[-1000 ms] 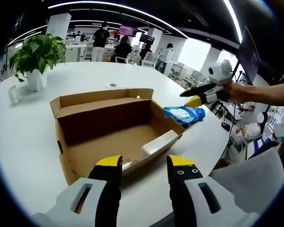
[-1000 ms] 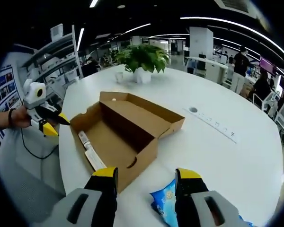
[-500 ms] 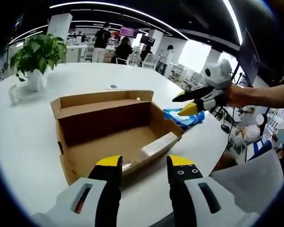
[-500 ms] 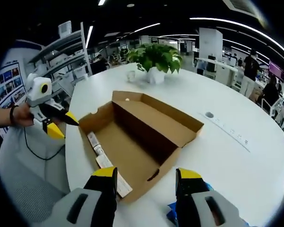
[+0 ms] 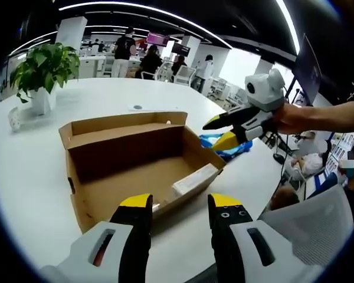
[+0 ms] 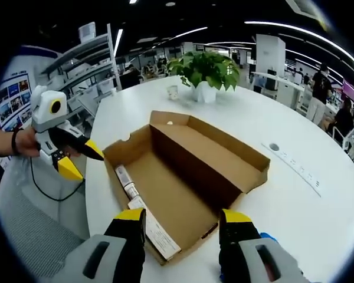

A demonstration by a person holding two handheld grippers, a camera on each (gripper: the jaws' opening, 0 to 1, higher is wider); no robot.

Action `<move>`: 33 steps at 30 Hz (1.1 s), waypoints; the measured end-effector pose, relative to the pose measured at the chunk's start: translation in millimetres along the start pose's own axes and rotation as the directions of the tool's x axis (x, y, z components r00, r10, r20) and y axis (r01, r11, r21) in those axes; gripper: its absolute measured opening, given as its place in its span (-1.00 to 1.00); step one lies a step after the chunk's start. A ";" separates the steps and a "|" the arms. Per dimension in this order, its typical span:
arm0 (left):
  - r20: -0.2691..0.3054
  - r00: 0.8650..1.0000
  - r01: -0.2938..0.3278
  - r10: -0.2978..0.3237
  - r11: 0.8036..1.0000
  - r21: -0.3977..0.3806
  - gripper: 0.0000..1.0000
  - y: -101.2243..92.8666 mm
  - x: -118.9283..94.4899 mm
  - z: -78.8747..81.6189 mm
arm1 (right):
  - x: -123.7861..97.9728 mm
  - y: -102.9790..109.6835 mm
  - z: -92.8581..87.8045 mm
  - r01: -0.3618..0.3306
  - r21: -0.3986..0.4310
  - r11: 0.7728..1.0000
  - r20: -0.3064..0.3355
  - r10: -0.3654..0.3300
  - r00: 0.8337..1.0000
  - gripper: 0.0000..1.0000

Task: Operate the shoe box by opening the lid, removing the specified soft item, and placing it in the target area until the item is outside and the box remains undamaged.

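The brown cardboard shoe box (image 5: 135, 162) lies open on the white table, with a white paper strip (image 5: 192, 180) along its near inside wall. Behind its right corner lies the blue soft packet (image 5: 227, 147), outside the box. My right gripper (image 5: 215, 135) hovers open just over that packet, held by a hand. My left gripper (image 5: 180, 206) stands open in front of the box's near wall, holding nothing. In the right gripper view the box (image 6: 189, 177) lies ahead of my open right gripper (image 6: 183, 218), a blue corner of the packet (image 6: 265, 237) peeks beside the right jaw, and the left gripper (image 6: 85, 165) stands open at the box's left.
A potted plant (image 5: 44, 65) (image 6: 206, 71) and a small white cup (image 6: 173, 91) stand at the table's far side. A socket strip (image 6: 298, 168) is set into the tabletop. A grey chair (image 5: 315, 230) sits at the table edge. People stand far behind.
My right gripper has moved from beyond the packet towards the box, now over the packet. In the right gripper view the packet has slid almost out of sight under the jaws. The left gripper held still.
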State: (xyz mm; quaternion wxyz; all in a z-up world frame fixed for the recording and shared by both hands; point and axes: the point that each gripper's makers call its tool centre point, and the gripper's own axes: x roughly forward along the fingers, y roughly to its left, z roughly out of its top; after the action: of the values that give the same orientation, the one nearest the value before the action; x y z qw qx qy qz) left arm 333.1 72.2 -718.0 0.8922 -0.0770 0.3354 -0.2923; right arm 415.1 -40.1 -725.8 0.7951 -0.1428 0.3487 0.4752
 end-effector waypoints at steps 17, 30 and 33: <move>0.012 1.000 -0.001 0.001 1.000 -0.019 -0.25 2.0 -1.8 1.9 | 19.5 14.9 10.0 -0.036 -0.038 0.999 -0.023 0.035 0.999 -0.05; 0.018 1.000 0.000 0.001 0.999 -0.033 -0.26 5.8 -1.7 3.0 | 29.2 18.5 10.8 -0.058 -0.066 0.996 -0.056 0.054 0.997 -0.04; 0.021 1.000 -0.002 0.002 0.999 -0.039 -0.26 8.4 -1.1 3.4 | 30.5 16.8 10.0 -0.057 -0.077 0.995 -0.066 0.052 0.996 -0.04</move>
State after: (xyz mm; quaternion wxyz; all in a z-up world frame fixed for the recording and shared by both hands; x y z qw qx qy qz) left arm 338.6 79.5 -717.6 0.8943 -0.0971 0.3319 -0.2840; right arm 414.2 -6.0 -737.9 0.7639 -0.1799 0.3589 0.5053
